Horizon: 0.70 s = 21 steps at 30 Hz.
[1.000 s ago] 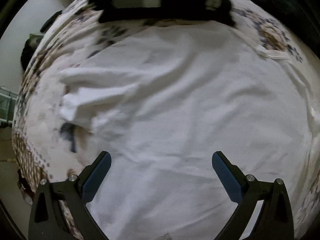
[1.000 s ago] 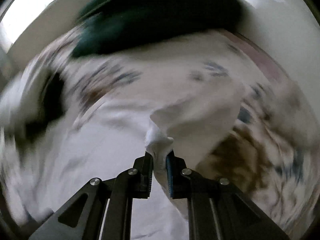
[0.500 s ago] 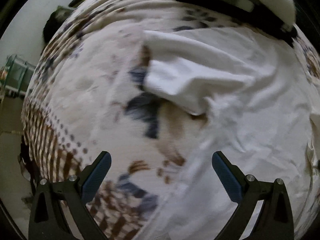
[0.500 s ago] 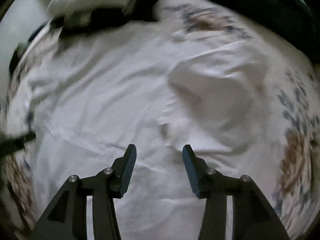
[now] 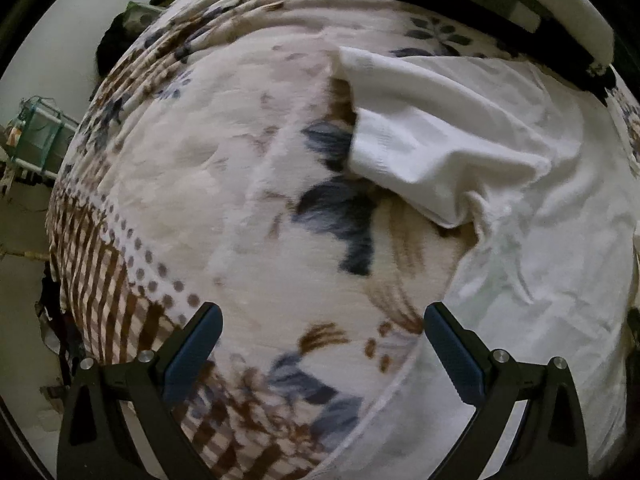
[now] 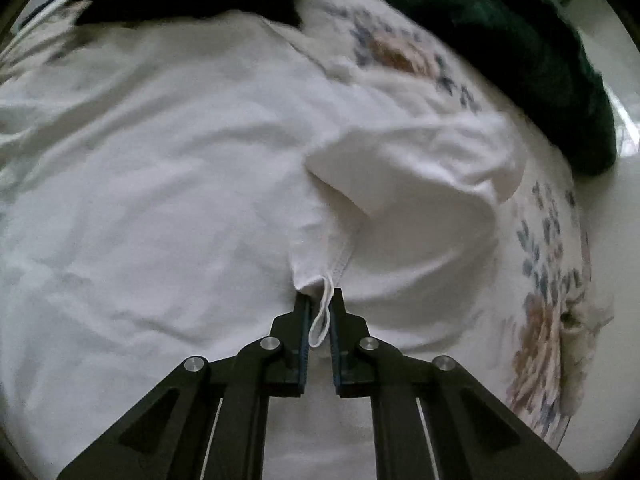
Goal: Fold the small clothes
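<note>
A white T-shirt [image 6: 168, 184] lies spread on a flower-patterned blanket [image 5: 248, 208]. In the right wrist view my right gripper [image 6: 319, 312] is shut on a pinched fold of the shirt near the seam where its right sleeve [image 6: 432, 184] joins the body. In the left wrist view the shirt [image 5: 540, 240] lies at the right, with its left sleeve [image 5: 432, 148] rumpled at the upper middle. My left gripper [image 5: 320, 344] is open and empty above the blanket, left of the shirt's side edge.
A dark green cloth [image 6: 500, 40] lies at the far right of the bed. A black and white object [image 5: 520, 8] lies beyond the shirt's collar end. The blanket's edge and floor [image 5: 24, 220] show at the left, with a green frame [image 5: 36, 140].
My right gripper let go of the cloth, opened, then shut again on a fold by the right sleeve. My left gripper stayed open and swung left off the shirt, over the blanket.
</note>
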Available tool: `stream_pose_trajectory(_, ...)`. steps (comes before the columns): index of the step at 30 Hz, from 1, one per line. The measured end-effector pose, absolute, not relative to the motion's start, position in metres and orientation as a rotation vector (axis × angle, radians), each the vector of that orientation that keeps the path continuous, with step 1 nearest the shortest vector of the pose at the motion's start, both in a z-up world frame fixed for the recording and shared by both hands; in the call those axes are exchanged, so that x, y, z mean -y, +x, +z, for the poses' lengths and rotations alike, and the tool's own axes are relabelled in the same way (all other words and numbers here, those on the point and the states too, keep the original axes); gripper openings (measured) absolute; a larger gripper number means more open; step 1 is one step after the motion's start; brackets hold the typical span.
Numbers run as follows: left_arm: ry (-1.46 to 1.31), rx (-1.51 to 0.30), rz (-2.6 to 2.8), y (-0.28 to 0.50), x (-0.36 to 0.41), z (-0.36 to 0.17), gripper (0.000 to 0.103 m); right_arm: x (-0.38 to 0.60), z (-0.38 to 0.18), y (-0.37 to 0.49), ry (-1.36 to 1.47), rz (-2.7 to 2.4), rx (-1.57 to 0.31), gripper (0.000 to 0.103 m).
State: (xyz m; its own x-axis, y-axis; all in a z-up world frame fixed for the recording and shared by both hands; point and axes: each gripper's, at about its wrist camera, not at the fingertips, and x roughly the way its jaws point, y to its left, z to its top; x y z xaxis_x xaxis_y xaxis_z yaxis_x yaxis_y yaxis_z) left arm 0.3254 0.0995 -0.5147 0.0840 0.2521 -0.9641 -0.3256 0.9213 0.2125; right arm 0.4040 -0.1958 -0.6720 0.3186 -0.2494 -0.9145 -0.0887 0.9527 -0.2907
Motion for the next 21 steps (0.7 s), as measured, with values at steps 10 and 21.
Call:
stream_pose_trajectory(10, -0.08, -1.412, 0.445, 0.326, -0.11, -0.514, 0.103, 0.167, -0.672, 0.377, -0.318, 0.069, -1.382, 0.025)
stream_pose_trajectory(21, -0.076, -1.304, 0.184, 0.371, -0.054, -0.484, 0.103, 0.27, -0.621, 0.437, 0.5, -0.087, -1.327, 0.046)
